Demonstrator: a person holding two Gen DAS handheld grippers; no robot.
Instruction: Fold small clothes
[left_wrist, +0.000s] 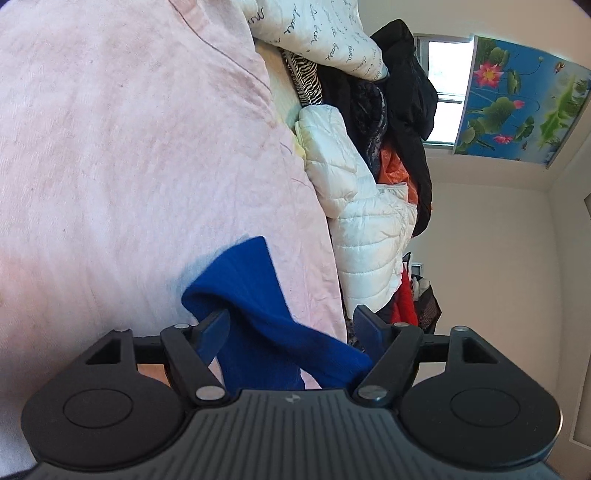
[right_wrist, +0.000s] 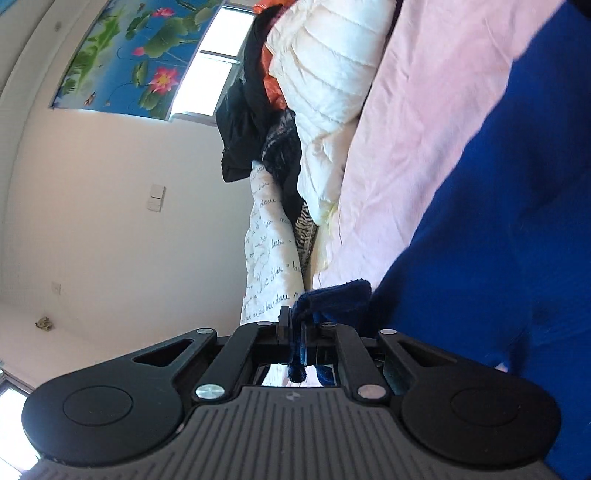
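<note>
Left tongs (left_wrist: 291, 325) gape wide around a royal-blue knitted garment (left_wrist: 258, 295), pads clear of it, on the pink bedsheet (left_wrist: 129, 147). Right tongs (right_wrist: 297, 325), at six o'clock, pinch its edge.

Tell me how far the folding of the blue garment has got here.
Done: nothing clearly folded; the blue garment lies bunched on the pink sheet. In hand: the right gripper is shut on a blue edge, while the left gripper stands open with cloth draped between its fingers. Left: the actual fold and flattening.
</note>
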